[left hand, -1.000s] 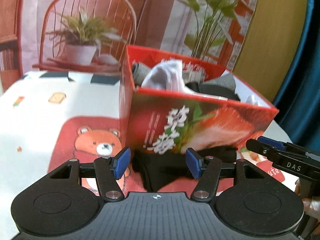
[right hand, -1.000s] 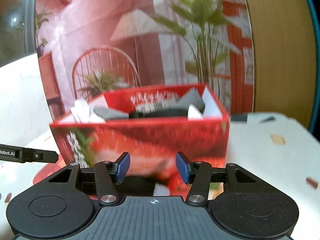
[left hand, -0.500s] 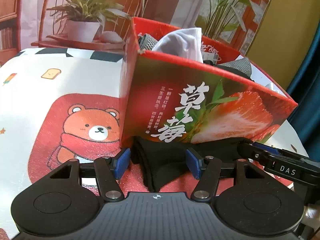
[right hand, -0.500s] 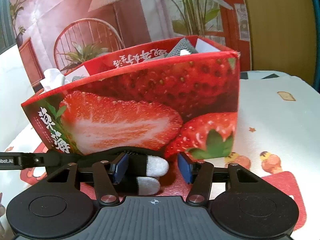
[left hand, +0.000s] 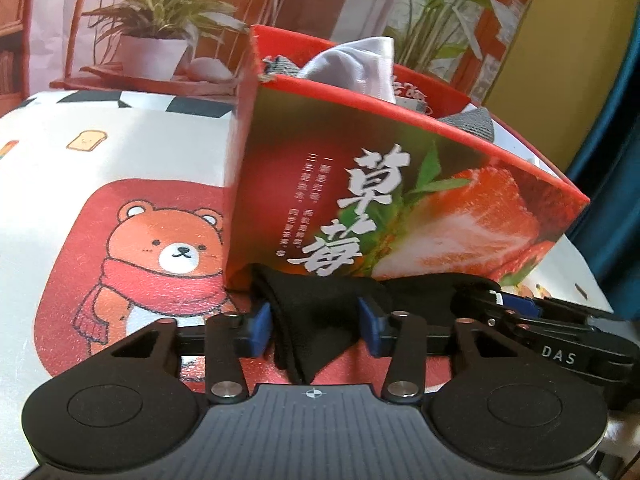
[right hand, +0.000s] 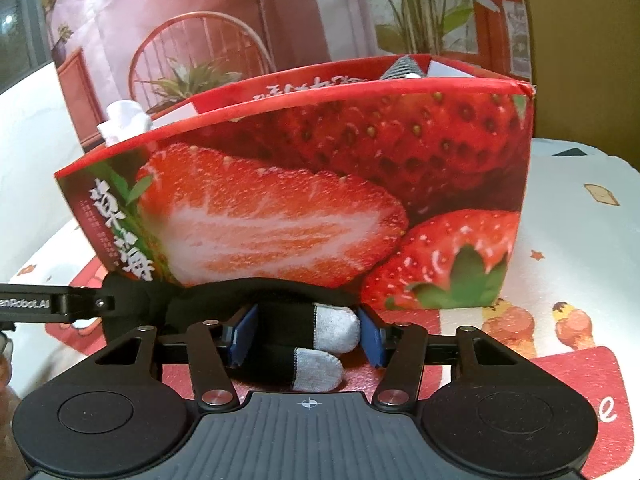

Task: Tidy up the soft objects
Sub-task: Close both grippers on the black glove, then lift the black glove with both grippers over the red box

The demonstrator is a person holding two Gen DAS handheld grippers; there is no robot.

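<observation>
A pair of black socks (left hand: 320,320) with grey-white toes (right hand: 332,326) lies on the tablecloth against the front of a red strawberry box (left hand: 400,184). My left gripper (left hand: 314,326) is open, its blue pads on either side of the socks' cuff end. My right gripper (right hand: 308,334) is open around the toe end, pads on either side. Each gripper shows in the other's view: the right one at lower right of the left wrist view (left hand: 560,332), the left one at the left of the right wrist view (right hand: 56,302). The box holds white (left hand: 356,64) and grey (left hand: 468,120) cloth items.
The tablecloth carries a bear print (left hand: 160,256) left of the box and ice-cream prints (right hand: 540,328) to its right. A printed backdrop with a plant and chair (left hand: 160,40) stands behind. A blue curtain (left hand: 616,200) hangs at far right.
Both grippers have come down and closer to the table in front of the box. The socks now lie between the pads of each gripper. Both stay open.
</observation>
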